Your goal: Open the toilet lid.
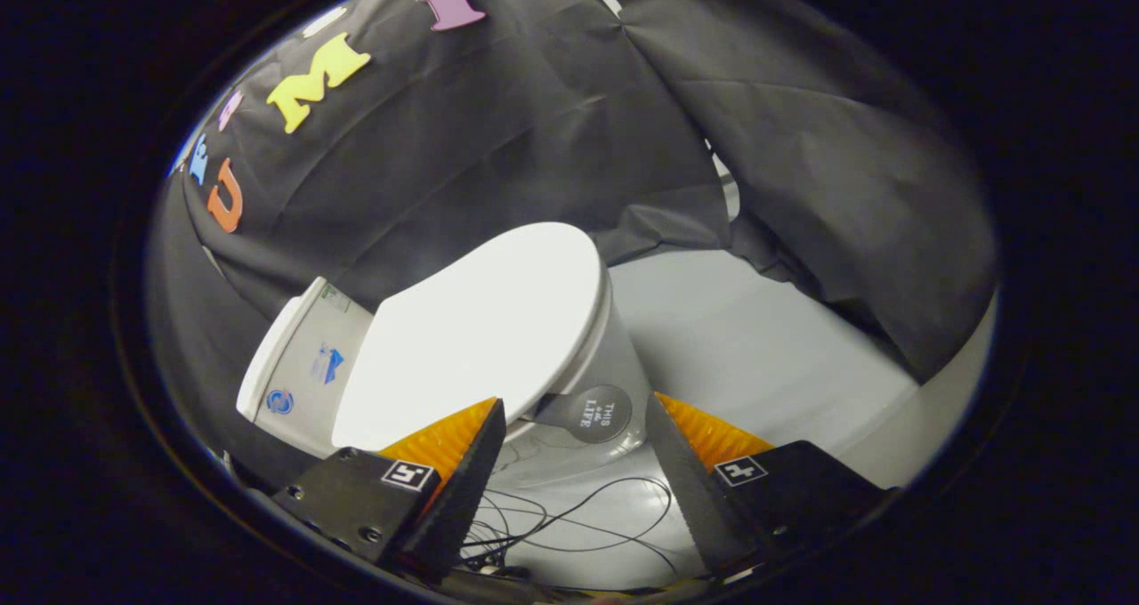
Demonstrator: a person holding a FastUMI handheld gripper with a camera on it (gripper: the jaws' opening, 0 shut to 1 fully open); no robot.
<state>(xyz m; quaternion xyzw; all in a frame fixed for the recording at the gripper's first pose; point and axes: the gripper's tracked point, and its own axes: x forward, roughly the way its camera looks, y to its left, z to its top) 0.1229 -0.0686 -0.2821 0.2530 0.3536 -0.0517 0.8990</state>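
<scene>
Lid: the white toilet lid is lying shut on the toilet, just ahead of the fingers at about 11 o'clock.
Feel: it is looking hard, smooth and slippery, and probably light.
Hold: the front lip near the round sticker is looking like the best place.
Gripper: the gripper is sitting wide open, holding nothing.
Floor: thin wires are lying on the pale floor.
Room: black cloth is hanging behind.
</scene>
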